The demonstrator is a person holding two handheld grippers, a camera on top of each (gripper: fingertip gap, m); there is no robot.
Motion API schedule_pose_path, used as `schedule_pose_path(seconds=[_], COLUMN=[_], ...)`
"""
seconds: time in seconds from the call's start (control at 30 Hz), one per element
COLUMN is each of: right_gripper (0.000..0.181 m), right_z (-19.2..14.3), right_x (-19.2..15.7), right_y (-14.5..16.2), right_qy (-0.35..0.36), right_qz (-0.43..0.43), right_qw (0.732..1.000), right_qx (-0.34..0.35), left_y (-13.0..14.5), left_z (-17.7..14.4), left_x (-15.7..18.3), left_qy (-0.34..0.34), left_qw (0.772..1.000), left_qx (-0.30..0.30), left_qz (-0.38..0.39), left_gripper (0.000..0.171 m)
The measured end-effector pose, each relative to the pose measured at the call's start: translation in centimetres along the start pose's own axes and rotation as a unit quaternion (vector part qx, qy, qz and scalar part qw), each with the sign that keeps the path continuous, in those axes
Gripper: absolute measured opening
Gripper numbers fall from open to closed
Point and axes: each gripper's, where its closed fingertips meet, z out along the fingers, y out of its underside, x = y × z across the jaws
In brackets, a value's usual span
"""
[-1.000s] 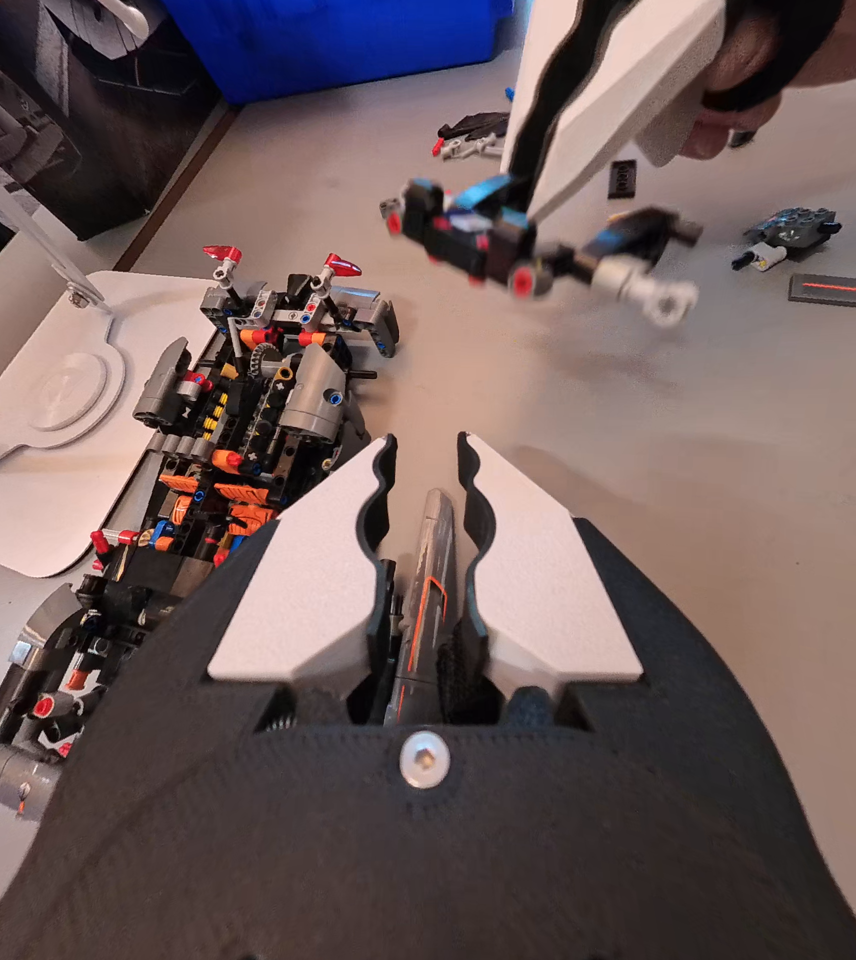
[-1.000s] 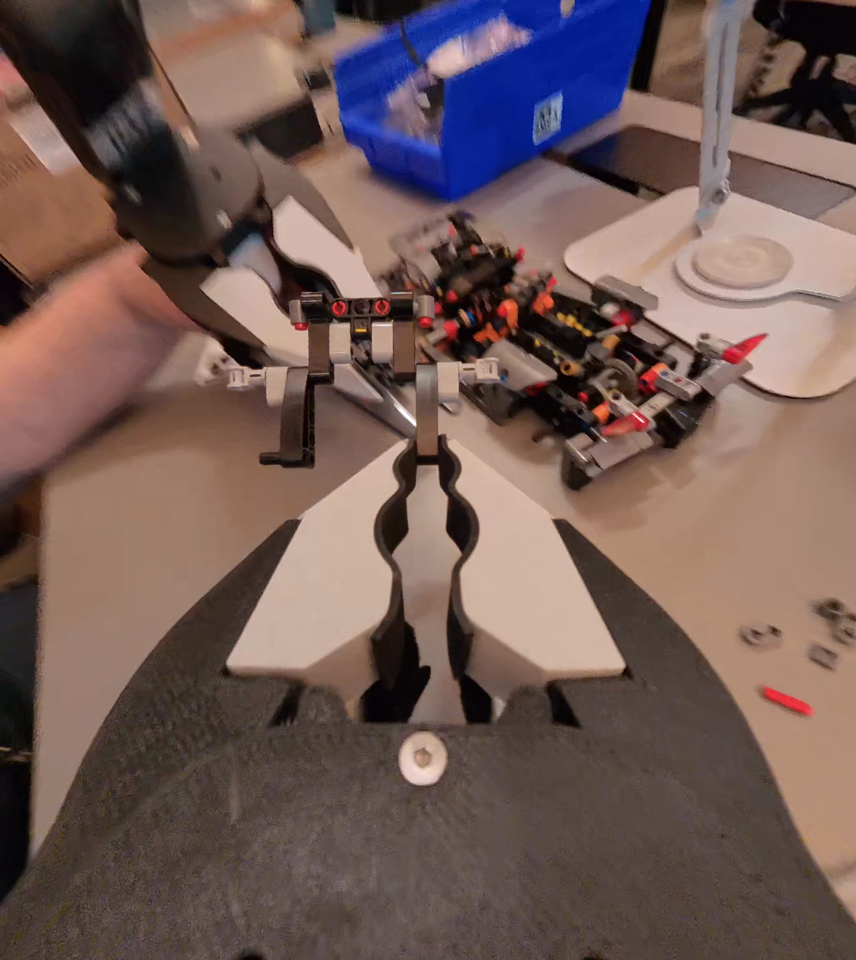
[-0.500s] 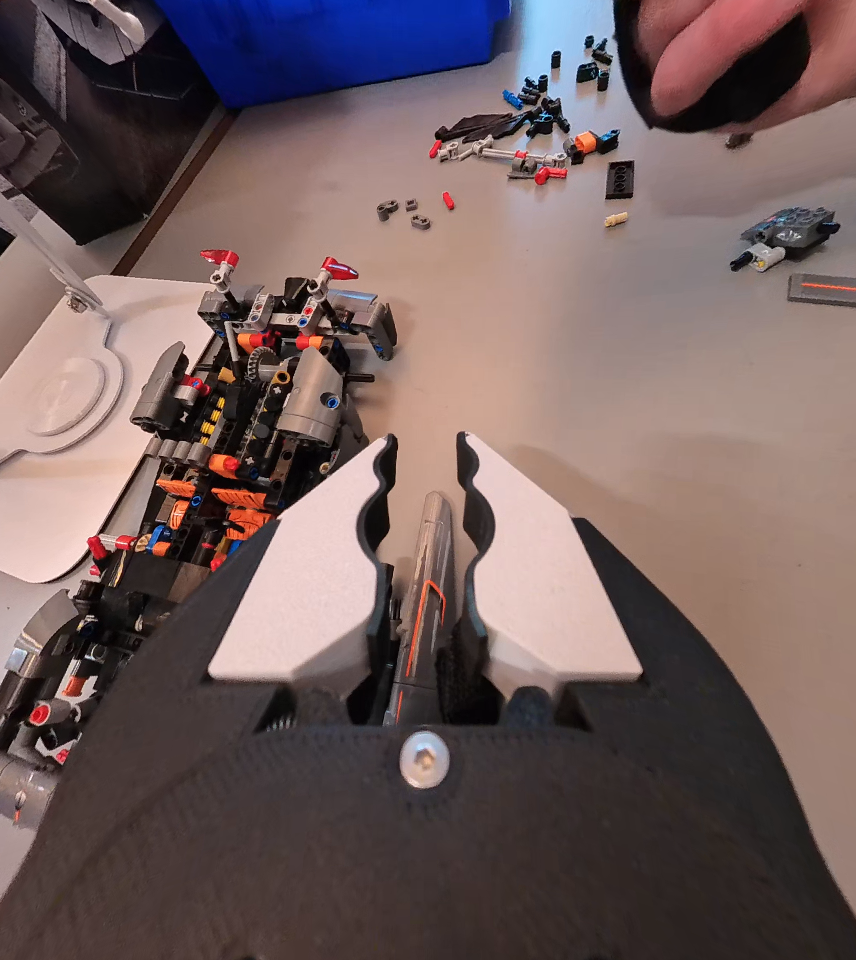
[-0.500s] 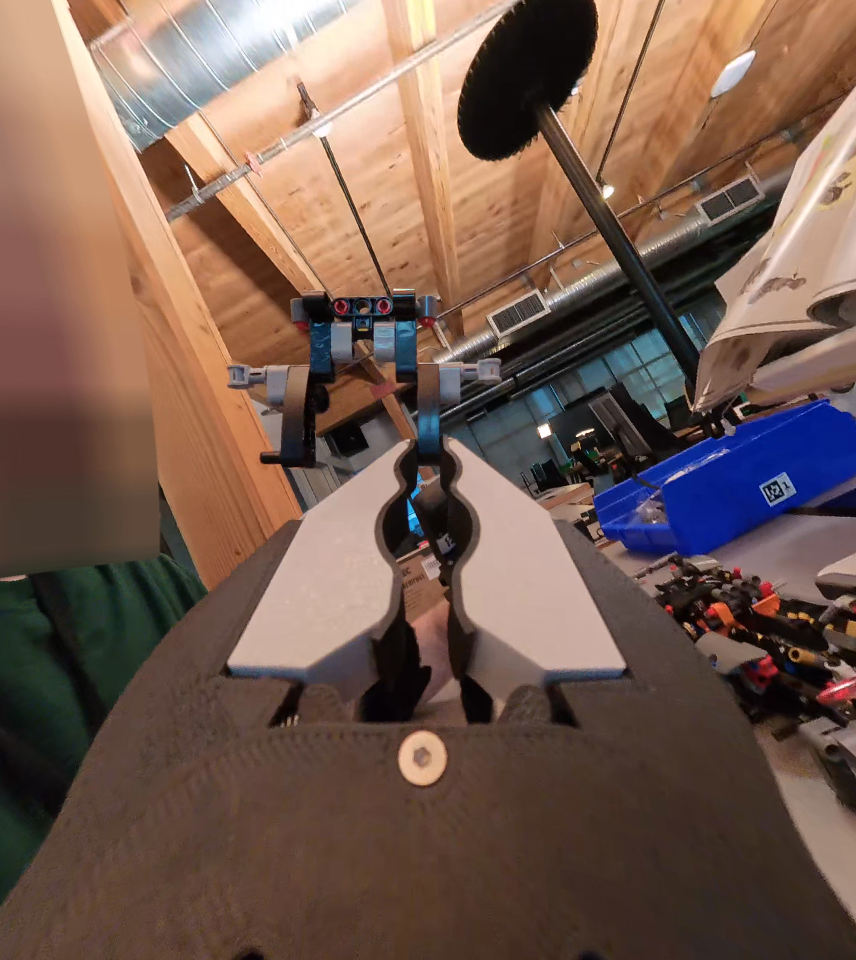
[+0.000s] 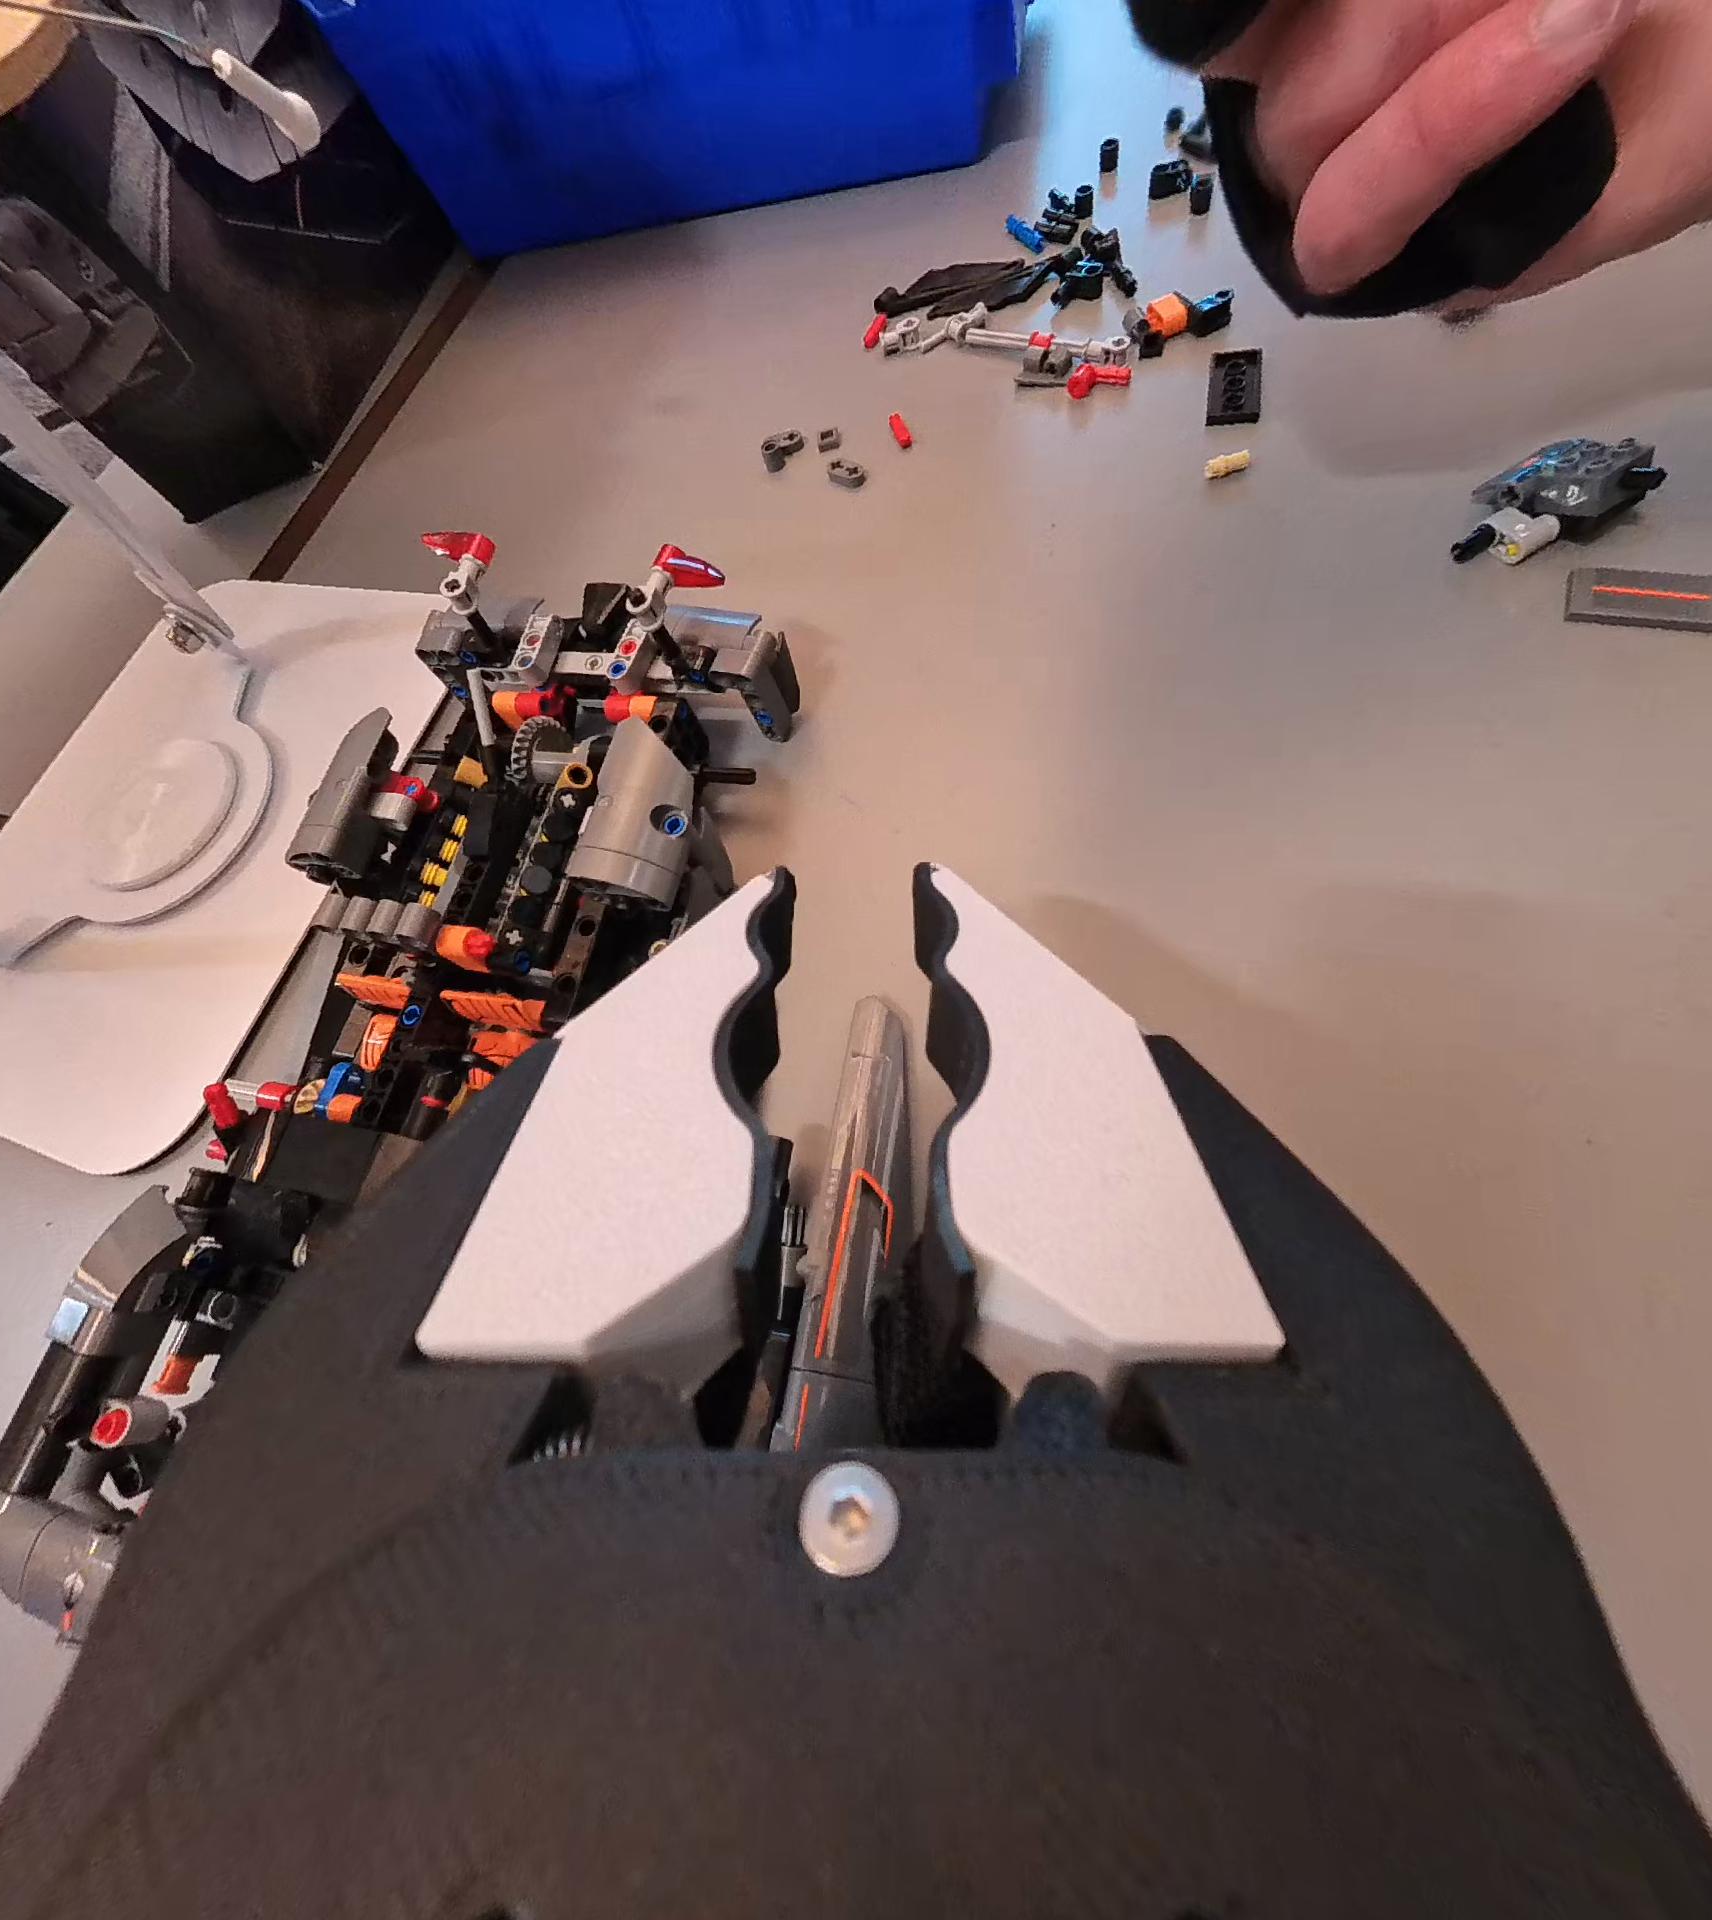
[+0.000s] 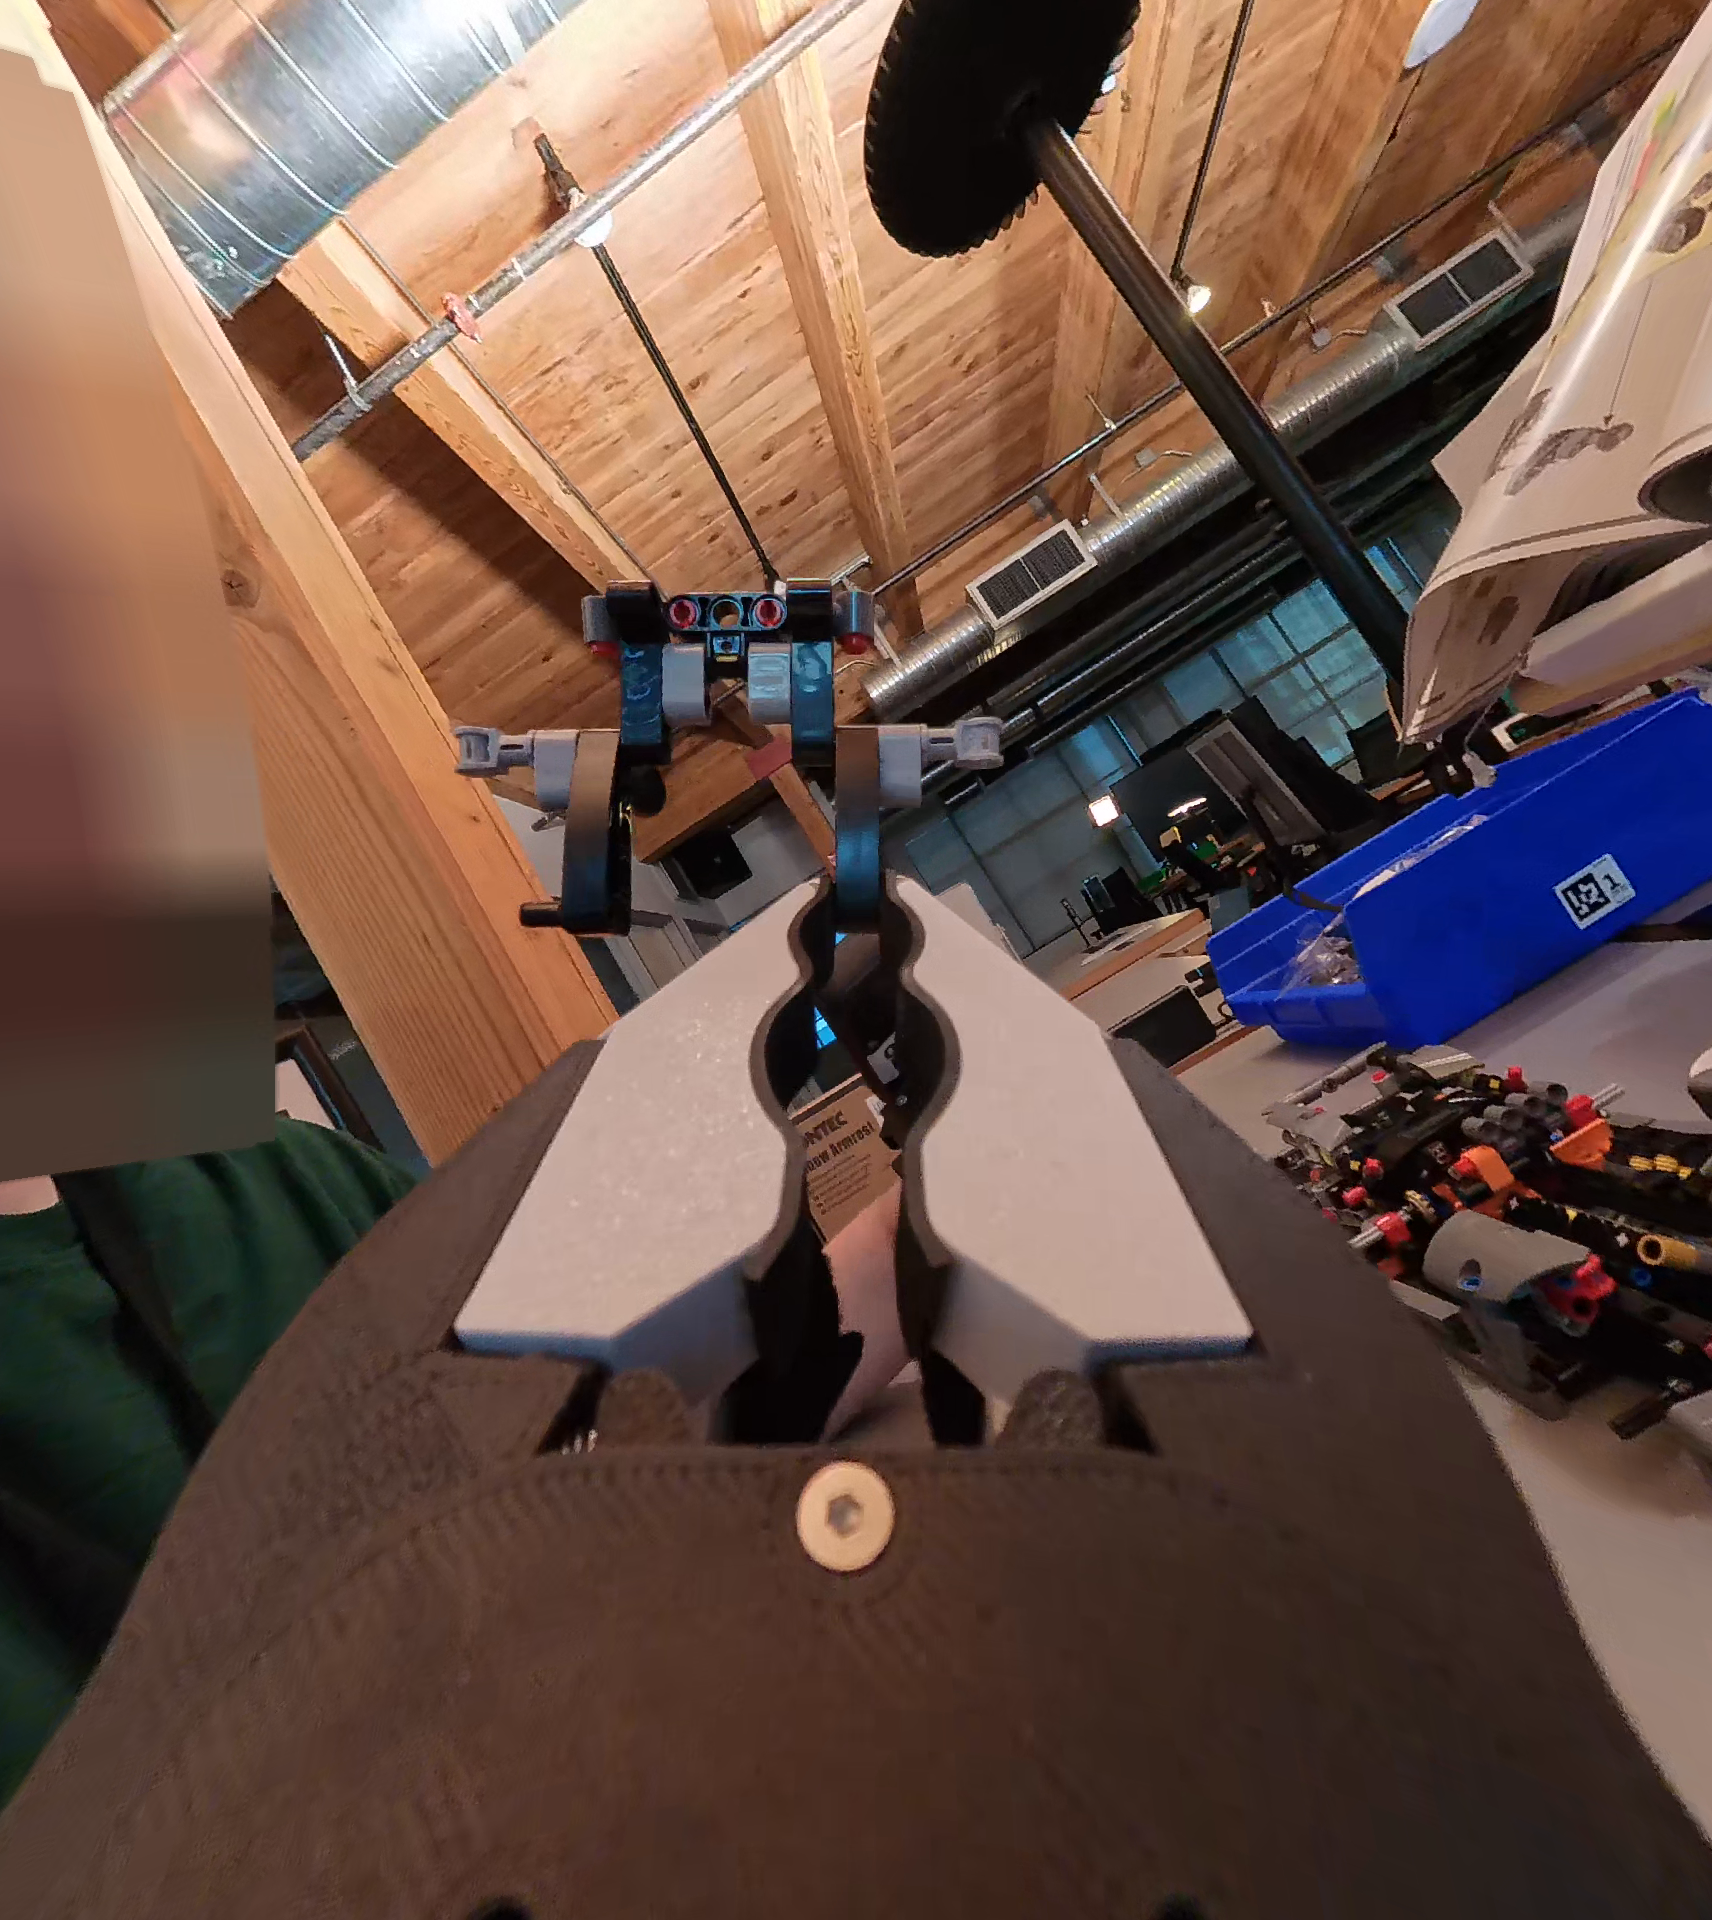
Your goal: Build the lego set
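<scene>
A long, partly built Lego car in black, grey and orange lies on the grey table, left of my left gripper. The left gripper is closed on a grey side panel with an orange line at the car's near right side. My right gripper is tilted up toward the ceiling and is shut on one black curved leg of a black-and-grey sub-assembly with red pins. The car also shows low in the right wrist view. A hand grips the right gripper's handle at the top right of the left wrist view.
Loose Lego parts lie at the far side of the table, with a small dark grey sub-assembly and a grey tile to the right. A blue bin stands at the back. A white stand base lies left of the car. The tips of one gripper are about 20 cm away from the tips of the other.
My right gripper has swung up from over the table with the sub-assembly and now points at the ceiling. My left gripper and the car have not moved.
</scene>
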Motion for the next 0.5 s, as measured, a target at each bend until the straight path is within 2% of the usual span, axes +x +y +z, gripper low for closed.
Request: schedule_pose_path(seconds=[0.5], right_gripper=[0.005], right_z=[1.1], right_x=[0.7], right_y=[1.0], right_qy=[0.007], right_qz=[0.018], right_qw=[1.0], right_qx=[0.003], left_y=[0.1], left_z=[0.3], left_x=[0.1], left_qy=[0.001], left_qw=[1.0], left_qx=[-0.003], left_qz=[0.001], left_gripper=[0.021])
